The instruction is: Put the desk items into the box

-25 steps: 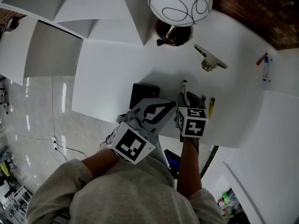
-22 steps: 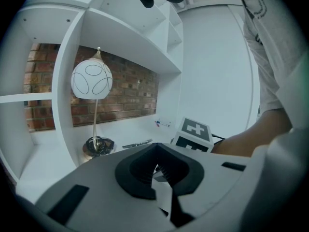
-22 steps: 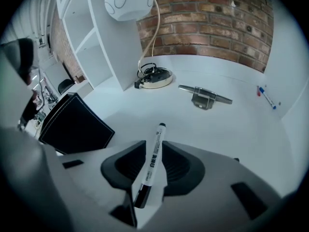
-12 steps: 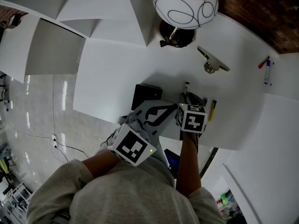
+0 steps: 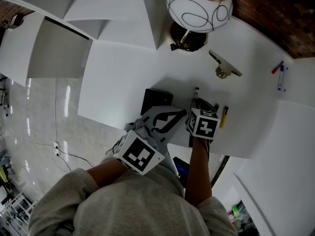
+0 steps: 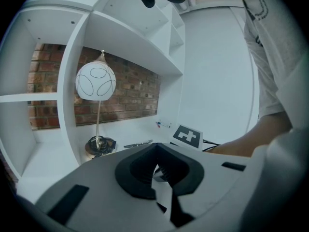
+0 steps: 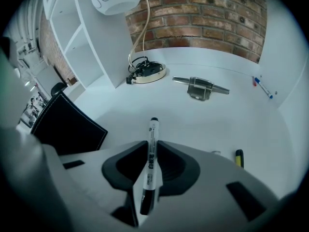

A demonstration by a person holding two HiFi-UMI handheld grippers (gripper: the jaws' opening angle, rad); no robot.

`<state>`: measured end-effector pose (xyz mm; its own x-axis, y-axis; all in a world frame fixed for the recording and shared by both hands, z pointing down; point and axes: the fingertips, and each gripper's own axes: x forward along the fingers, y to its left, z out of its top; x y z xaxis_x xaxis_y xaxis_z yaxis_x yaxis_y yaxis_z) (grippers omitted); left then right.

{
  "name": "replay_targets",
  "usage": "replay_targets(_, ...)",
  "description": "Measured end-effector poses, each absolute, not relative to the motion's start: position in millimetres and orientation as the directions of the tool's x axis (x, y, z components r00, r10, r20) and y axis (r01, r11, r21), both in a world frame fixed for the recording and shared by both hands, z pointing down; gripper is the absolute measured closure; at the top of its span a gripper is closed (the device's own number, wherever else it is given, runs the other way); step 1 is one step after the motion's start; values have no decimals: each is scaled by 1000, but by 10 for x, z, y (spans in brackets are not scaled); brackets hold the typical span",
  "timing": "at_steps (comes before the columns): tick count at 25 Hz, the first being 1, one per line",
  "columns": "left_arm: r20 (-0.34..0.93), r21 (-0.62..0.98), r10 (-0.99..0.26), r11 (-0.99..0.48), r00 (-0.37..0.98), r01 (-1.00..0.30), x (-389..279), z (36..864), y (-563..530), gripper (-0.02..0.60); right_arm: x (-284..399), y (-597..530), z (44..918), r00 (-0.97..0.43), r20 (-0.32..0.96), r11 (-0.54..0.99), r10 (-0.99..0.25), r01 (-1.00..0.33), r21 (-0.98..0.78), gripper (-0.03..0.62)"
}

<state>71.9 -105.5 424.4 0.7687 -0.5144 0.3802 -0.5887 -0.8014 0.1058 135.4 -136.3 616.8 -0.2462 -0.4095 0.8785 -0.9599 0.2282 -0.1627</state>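
Note:
My right gripper [image 7: 150, 151] is shut on a white marker [image 7: 152, 141] with a black cap, which points forward over the white desk [image 7: 193, 120]. In the head view the right gripper [image 5: 197, 101] sits at the desk's near edge, with the marker [image 5: 196, 90] poking out ahead. The black box [image 5: 156, 100] stands just to its left, and the same box [image 7: 65, 124] shows at the left of the right gripper view. My left gripper [image 5: 176, 114] hovers near the box's front, and in its own view the left gripper [image 6: 155, 170] has its jaws together with nothing between them.
A yellow pen [image 5: 223, 116] lies right of the right gripper. A metal stapler-like tool [image 5: 224, 65] rests farther back, and a blue and a red pen [image 5: 280, 75] lie at the far right. A globe lamp [image 5: 199, 4] stands at the back beside white shelves [image 5: 59, 53].
Almost nothing has changed. The head view has drifted slightly, and both grippers keep their places, the right one still holding the marker.

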Motion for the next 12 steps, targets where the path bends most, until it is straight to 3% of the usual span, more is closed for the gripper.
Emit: replay_targets(12, 360, 101, -523, -802, 773, -589, 692, 4133, -902, 575, 1318, -1308, 5863, -239, 837, 241, -492, -961, -133, 517)
